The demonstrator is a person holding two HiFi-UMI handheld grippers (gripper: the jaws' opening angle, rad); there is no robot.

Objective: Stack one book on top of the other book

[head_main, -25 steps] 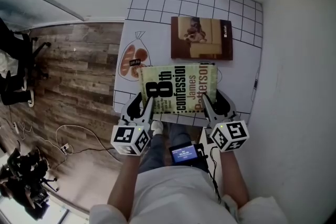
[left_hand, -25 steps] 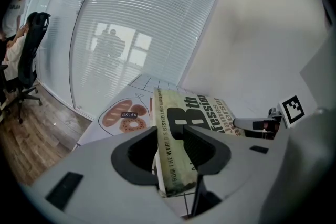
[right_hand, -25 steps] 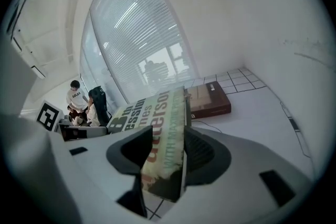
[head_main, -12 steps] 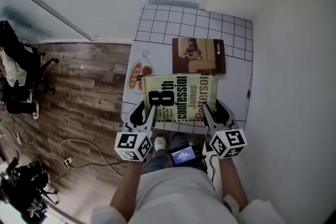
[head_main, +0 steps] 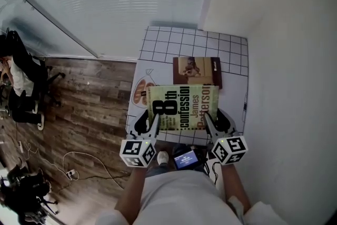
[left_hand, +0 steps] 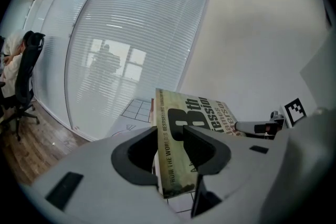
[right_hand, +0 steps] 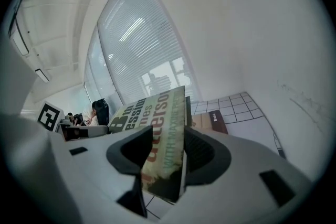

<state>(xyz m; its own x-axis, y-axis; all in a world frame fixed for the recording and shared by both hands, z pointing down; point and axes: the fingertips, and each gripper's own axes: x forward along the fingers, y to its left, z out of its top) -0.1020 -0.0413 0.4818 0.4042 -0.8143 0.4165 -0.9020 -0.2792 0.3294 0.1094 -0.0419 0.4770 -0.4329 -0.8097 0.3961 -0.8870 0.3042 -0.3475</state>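
**Green book [head_main: 182, 107] gripped at both ends above the table [head_main: 158, 42]**

The left gripper [head_main: 149, 121] has its jaws clamped on the green book's left edge, and the right gripper [head_main: 217, 120] has its jaws clamped on the right edge (cover up, title showing). The book hangs over the near side of the gridded table. The brown book [head_main: 197, 70] lies flat on the table just beyond.

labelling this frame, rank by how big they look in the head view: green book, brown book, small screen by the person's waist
1. green book, held up nearer the camera, so its lead is unsure
2. brown book
3. small screen, clearly smallest
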